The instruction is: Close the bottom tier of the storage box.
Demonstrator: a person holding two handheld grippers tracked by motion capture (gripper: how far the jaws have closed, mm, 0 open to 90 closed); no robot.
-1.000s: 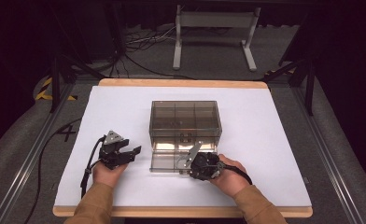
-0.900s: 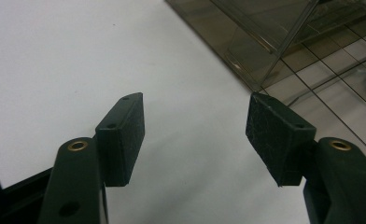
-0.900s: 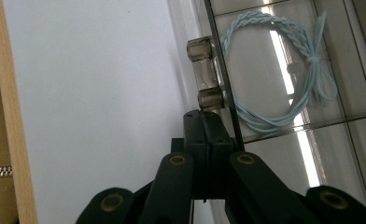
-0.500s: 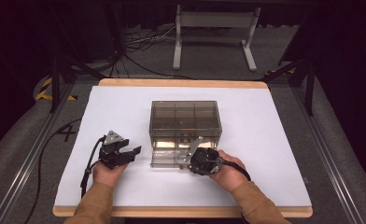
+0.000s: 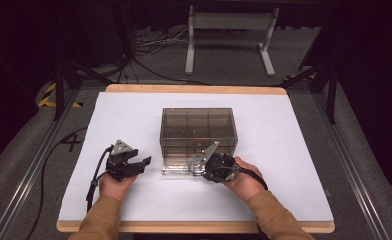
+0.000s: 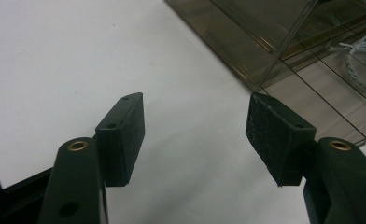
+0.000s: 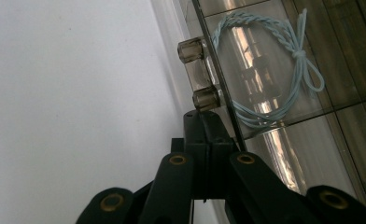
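A smoky clear drawer box [image 5: 198, 125] stands mid-table, its lowest drawer [image 5: 176, 169] sticking out a little toward me. My right gripper [image 5: 202, 168] is shut, its tips [image 7: 205, 126] pressed against the drawer front just below the two-post handle [image 7: 198, 74]. Inside that drawer lies a coiled light-blue cord [image 7: 270, 70]. My left gripper [image 5: 143, 164] rests open on the table left of the box with nothing between its jaws [image 6: 195, 135]. In the left gripper view, the box corner [image 6: 265, 70] and the cord [image 6: 358, 60] lie just beyond its pads.
The white table sheet [image 5: 284, 150] has free room on every side of the box. The wooden table edge [image 5: 194, 227] runs along the front. Beyond the far edge stand a metal stand [image 5: 229, 40] and floor cables [image 5: 154, 45].
My right gripper has moved away from me toward the box, and the lowest drawer has slid partly back in. The left gripper has stayed still.
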